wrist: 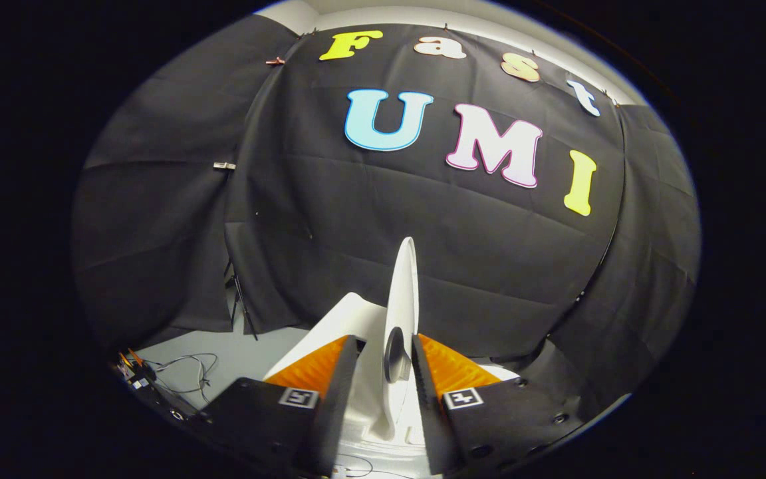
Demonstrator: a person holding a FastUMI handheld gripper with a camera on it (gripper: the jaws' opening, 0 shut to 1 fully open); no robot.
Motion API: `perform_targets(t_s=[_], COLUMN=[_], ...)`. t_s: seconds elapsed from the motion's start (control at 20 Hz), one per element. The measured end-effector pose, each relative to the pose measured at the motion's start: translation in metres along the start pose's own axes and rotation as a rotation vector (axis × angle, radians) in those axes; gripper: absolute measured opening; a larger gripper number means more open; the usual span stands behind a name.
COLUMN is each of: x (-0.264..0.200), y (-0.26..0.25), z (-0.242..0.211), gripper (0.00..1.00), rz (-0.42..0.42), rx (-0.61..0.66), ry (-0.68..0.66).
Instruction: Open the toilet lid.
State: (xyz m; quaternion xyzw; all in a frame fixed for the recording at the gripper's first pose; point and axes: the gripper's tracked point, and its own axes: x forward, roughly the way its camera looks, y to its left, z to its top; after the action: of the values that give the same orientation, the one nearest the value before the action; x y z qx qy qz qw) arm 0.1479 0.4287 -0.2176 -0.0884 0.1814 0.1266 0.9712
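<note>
Lifting the lid (404, 293), nearly done.
Our gripper (386, 362) pinches its raised edge between both fingers; we judge only tipping it back remains.

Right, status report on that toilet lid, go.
Gripper shut on toilet lid, both fingers on its edge. Lid raised, standing near upright above the toilet. Nothing in the way ahead.

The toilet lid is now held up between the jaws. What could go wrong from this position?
1. The jaws of the gripper pinch only the thin edge of the white toilet lid. It may slip out and fall shut.
2. The lid stands about upright. If released before it leans past that point, it may drop back.
3. Cables lie on the floor beside the toilet and could snag a step.
</note>
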Motion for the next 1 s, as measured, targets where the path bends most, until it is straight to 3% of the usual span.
perform_targets(t_s=[0.2, 0.6, 1.0], x=[-0.009, -0.034, -0.075], y=[0.008, -0.001, -0.043], z=[0.002, 0.023, 0.071], gripper=[1.00, 0.98, 0.98], rz=[0.030, 0.020, -0.026], rx=[-0.043, -0.008, 0.049], ry=[-0.009, -0.064, -0.176])
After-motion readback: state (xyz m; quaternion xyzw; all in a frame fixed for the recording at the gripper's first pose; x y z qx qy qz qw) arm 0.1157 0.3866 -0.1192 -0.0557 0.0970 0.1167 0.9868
